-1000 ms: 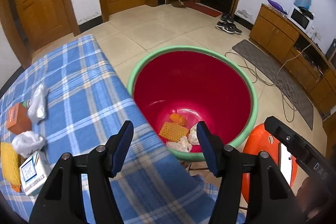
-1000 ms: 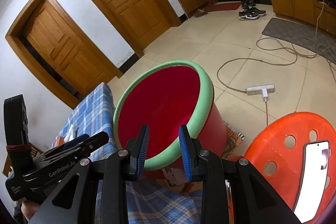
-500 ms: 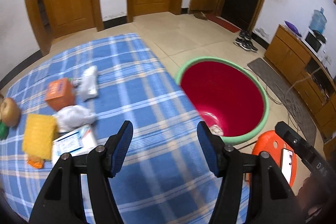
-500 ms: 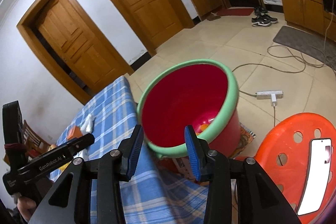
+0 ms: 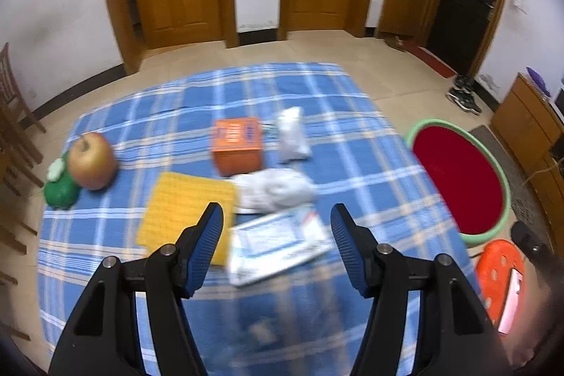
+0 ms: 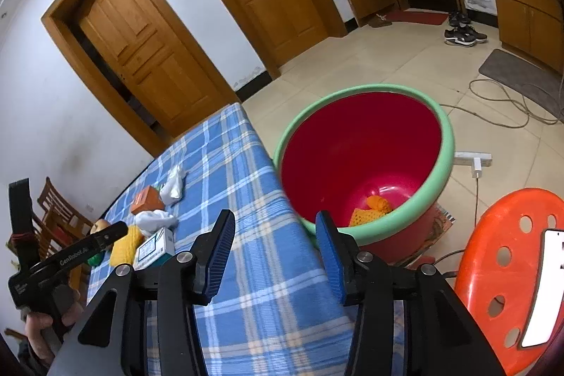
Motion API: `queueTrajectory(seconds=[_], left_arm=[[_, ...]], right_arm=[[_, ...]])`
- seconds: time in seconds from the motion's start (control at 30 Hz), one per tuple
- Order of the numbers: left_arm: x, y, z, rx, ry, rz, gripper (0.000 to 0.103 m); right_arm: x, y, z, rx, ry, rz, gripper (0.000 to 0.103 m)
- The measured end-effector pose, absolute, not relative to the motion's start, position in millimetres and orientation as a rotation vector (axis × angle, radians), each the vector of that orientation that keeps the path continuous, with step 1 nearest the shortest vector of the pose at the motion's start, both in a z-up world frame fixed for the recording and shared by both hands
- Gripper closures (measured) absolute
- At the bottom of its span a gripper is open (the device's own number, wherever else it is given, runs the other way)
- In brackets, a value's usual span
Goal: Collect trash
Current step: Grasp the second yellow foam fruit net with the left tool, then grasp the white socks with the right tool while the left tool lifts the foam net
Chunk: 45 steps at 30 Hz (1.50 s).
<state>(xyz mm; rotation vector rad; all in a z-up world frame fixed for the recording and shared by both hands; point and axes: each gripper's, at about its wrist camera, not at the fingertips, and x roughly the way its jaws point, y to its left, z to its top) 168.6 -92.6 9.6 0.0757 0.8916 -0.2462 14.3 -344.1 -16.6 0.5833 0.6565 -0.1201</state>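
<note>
In the left wrist view, the left gripper [image 5: 276, 235] hangs with its jaws spread and empty over the blue checked cloth [image 5: 352, 164], above a flat white paper packet [image 5: 278, 242] and a crumpled white tissue [image 5: 275, 187]. In the right wrist view, the right gripper [image 6: 275, 247] holds nothing, its jaws have just been opening, and the big red plastic tub with a green rim [image 6: 363, 143] beside the cloth holds orange scraps [image 6: 372, 210].
</note>
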Motion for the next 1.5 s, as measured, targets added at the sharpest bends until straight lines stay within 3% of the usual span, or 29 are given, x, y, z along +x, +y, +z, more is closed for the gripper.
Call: queueTrajectory(seconds=[0.47, 0.8, 1.0, 1.07, 1.5], left_arm=[[205.8, -42.3, -33.5, 0.13, 0.958, -0.147, 0.033], [213.4, -9.6, -46.6, -0.027, 0.965, -0.218, 0.03], [215.5, 0.0, -49.2, -0.096, 0.963, -0.282, 0.047], [214.7, 3.9, -50.4, -0.125, 0.964, -0.3, 0.05], [210.1, 23.9, -42.8, -0.224, 0.915, -0.308, 0.08]], right_arm=[[39.8, -298.2, -17.5, 0.485, 0.74, -0.125, 0.053], [62.8, -263.4, -13.6, 0.408, 0.783, -0.108, 0.053], [86.8, -229.6, -6.8, 0.324, 0.778, -0.056, 0.052], [95.6, -218.5, -7.0, 0.298, 0.771, -0.039, 0.046], [150.1, -167.5, -29.9, 0.264, 0.832, 0.064, 0.045]])
